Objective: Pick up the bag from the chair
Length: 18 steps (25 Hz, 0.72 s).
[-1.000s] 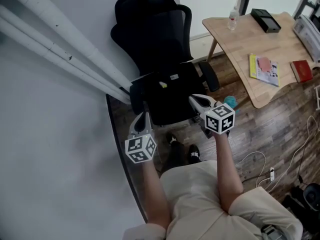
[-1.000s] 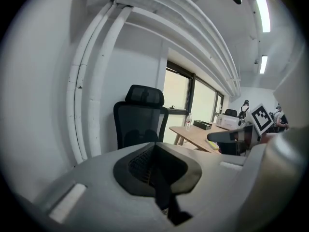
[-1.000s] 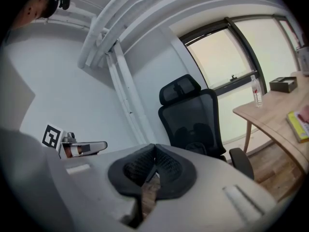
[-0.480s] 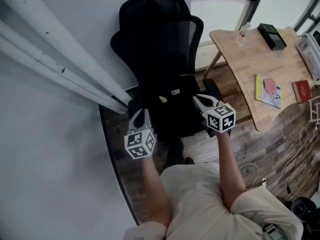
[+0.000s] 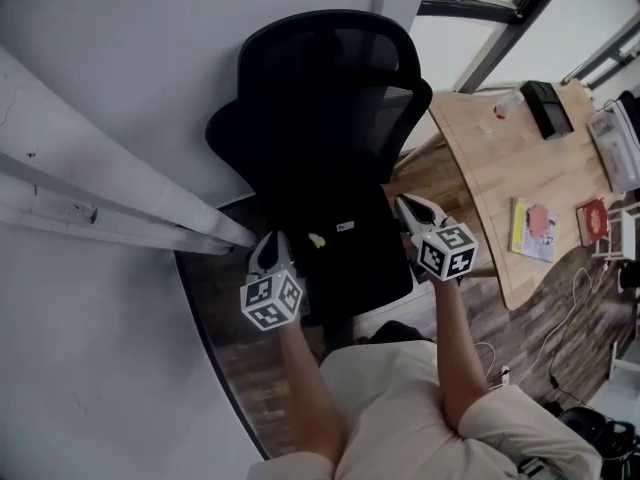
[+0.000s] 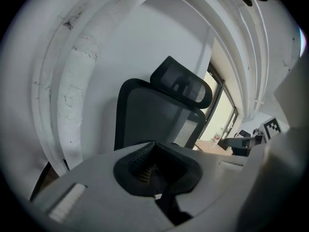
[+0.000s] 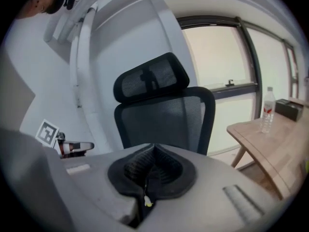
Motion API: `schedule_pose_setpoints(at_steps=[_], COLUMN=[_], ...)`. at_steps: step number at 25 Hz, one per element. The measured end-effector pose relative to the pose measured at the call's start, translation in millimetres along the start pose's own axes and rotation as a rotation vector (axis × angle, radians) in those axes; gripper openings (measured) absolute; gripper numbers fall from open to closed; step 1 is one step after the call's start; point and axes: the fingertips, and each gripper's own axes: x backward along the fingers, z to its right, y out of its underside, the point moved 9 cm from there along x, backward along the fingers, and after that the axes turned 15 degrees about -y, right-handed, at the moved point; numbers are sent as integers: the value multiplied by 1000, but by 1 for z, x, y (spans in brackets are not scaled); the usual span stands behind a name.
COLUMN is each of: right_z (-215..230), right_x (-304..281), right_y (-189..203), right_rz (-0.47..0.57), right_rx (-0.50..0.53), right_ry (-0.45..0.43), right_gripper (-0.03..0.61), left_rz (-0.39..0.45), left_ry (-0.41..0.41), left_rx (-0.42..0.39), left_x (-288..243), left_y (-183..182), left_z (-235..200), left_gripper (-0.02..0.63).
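A black bag (image 5: 345,263) with a yellow pull and a small white label lies on the seat of a black mesh-backed office chair (image 5: 325,98). My left gripper (image 5: 268,248) is shut and hovers at the seat's left edge, beside the bag. At the seat's right edge my right gripper (image 5: 411,208) is shut too, with nothing in it. In the left gripper view the closed jaws (image 6: 153,148) point at the chair's back (image 6: 154,117). The right gripper view shows its jaws (image 7: 153,151) closed below the chair's backrest (image 7: 164,117).
A wooden table (image 5: 490,173) stands to the right with a bottle (image 5: 507,105), a black box (image 5: 547,108) and books (image 5: 535,230). White pipes (image 5: 100,203) run along the wall at the left. Cables (image 5: 575,298) lie on the wooden floor at the right.
The person has stepped closer to the chair. Both grippers have travelled forward and a little down, from in front of the seat to either side of it. Their jaws stayed shut.
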Motion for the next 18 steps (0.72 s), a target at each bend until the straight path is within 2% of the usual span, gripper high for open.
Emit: schedule_pose_setpoints(at_steps=[3, 5, 6, 9, 12, 15, 18], right_z=[25, 41, 49, 68, 87, 106, 126], right_x=[-7, -10, -15, -38, -56, -75, -90], right_y=[6, 10, 12, 13, 24, 46, 72], right_rz=[107, 135, 135, 89, 35, -18, -52], right_rx=[-135, -193, -204, -181, -136, -123, -134], right_ry=[138, 228, 239, 179, 95, 18, -14], right_gripper=[0, 0, 0, 0, 0, 0, 1], left_rz=[-41, -77, -97, -143, -154, -159, -184], left_ry=[13, 33, 47, 76, 60, 41, 38], left_rx=[-13, -43, -66, -133, -133, -164, -193], left_x=[-25, -40, -48, -75, -99, -123, -142], left_y=[7, 16, 21, 35, 49, 66, 89], left_z=[5, 10, 13, 19, 18, 20, 26], left_gripper=[8, 8, 8, 8, 8, 8, 8])
